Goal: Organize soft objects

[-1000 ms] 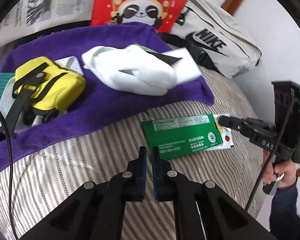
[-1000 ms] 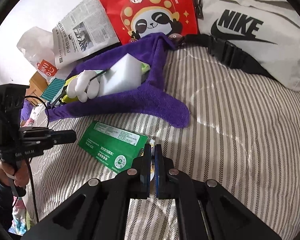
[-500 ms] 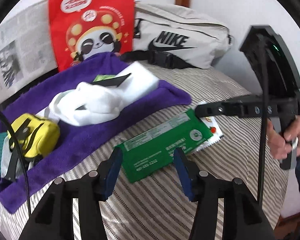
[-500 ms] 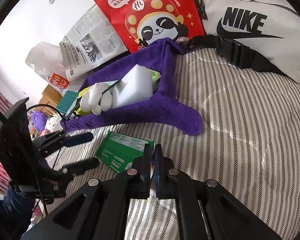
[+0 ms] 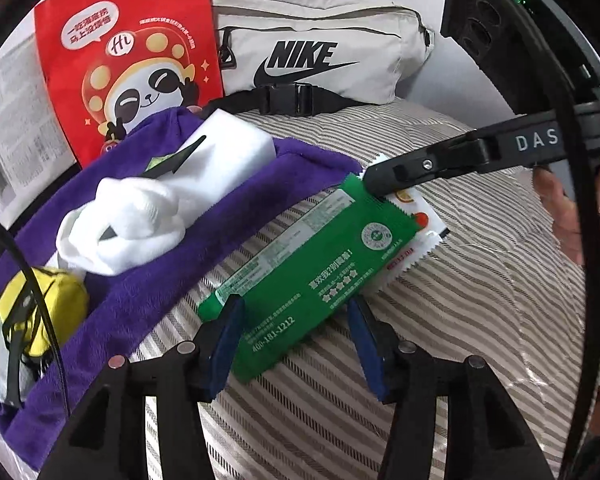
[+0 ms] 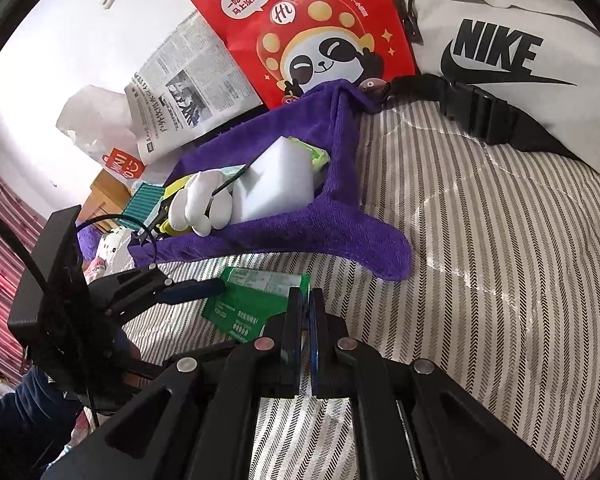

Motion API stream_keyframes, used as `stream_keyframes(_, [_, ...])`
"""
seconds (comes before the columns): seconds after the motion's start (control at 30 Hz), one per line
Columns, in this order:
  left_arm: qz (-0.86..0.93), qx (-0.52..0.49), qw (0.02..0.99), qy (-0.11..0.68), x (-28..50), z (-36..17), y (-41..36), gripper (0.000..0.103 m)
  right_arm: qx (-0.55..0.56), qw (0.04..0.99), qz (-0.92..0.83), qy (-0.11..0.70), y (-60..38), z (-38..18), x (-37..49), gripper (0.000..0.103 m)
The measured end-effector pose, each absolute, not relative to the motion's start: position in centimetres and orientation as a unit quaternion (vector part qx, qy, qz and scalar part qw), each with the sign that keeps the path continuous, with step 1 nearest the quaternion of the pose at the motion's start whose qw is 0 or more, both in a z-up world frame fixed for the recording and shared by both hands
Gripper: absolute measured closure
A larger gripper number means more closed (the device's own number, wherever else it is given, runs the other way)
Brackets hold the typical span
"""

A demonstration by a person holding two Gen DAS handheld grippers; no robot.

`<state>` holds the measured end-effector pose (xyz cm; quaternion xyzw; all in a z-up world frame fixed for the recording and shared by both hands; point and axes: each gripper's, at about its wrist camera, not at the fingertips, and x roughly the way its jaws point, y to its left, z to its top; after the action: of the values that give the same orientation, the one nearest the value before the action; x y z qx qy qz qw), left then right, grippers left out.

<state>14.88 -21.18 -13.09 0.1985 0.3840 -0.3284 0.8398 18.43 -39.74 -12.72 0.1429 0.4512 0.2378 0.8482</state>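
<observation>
A flat green packet (image 5: 312,276) lies on the striped bedcover (image 5: 460,300). My left gripper (image 5: 294,318) is open, its blue pads either side of the packet's near end. My right gripper (image 6: 306,304) is shut, and its tips rest on the packet's far white end (image 5: 414,216); in the right wrist view the packet (image 6: 256,300) lies under its fingertips. A purple towel (image 5: 204,236) holds a white sock bundle (image 5: 128,228), a white foam block (image 5: 228,156) and a yellow pouch (image 5: 44,312).
A red panda bag (image 5: 128,52) and a beige Nike waist bag (image 5: 320,48) stand at the back against the wall. Newspaper (image 6: 180,100) leans at the left. A teal item (image 6: 144,200) lies beyond the towel.
My left gripper has opened and moved forward until its fingers straddle the green packet. My right gripper has stayed shut and come down onto the packet's far end.
</observation>
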Motion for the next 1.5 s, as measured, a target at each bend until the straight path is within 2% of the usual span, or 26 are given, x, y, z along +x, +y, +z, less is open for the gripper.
stream_keyframes(0.07, [-0.326, 0.200, 0.842, 0.381, 15.1, -13.1, -21.3, 0.053, 0.140, 0.848, 0.239, 0.452, -39.8, -12.7, 18.4, 0.100])
stream_keyframes(0.23, [-0.341, 0.199, 0.839, 0.375, 15.0, -13.0, -21.5, 0.070, 0.136, 0.846, 0.239, 0.456, -39.9, -12.8, 18.1, 0.100])
stream_keyframes(0.43, [-0.328, 0.195, 0.850, 0.363, 15.4, -12.3, -21.1, 0.077, 0.145, 0.842, 0.239, 0.461, -40.0, -13.4, 18.3, 0.100])
stream_keyframes(0.77, [-0.311, 0.210, 0.851, 0.367, 17.0, -12.0, -21.6, 0.077, 0.139, 0.843, 0.236, 0.463, -40.4, -13.3, 18.3, 0.100])
stream_keyframes(1.03, [-0.303, 0.210, 0.853, 0.370, 17.0, -12.0, -21.9, 0.088, 0.126, 0.853, 0.218, 0.458, -41.2, -12.8, 17.5, 0.100])
stream_keyframes(1.5, [-0.301, 0.160, 0.861, 0.376, 15.2, -9.6, -18.4, 0.096, 0.084, 0.872, 0.193, 0.441, -40.0, -10.3, 16.1, 0.100])
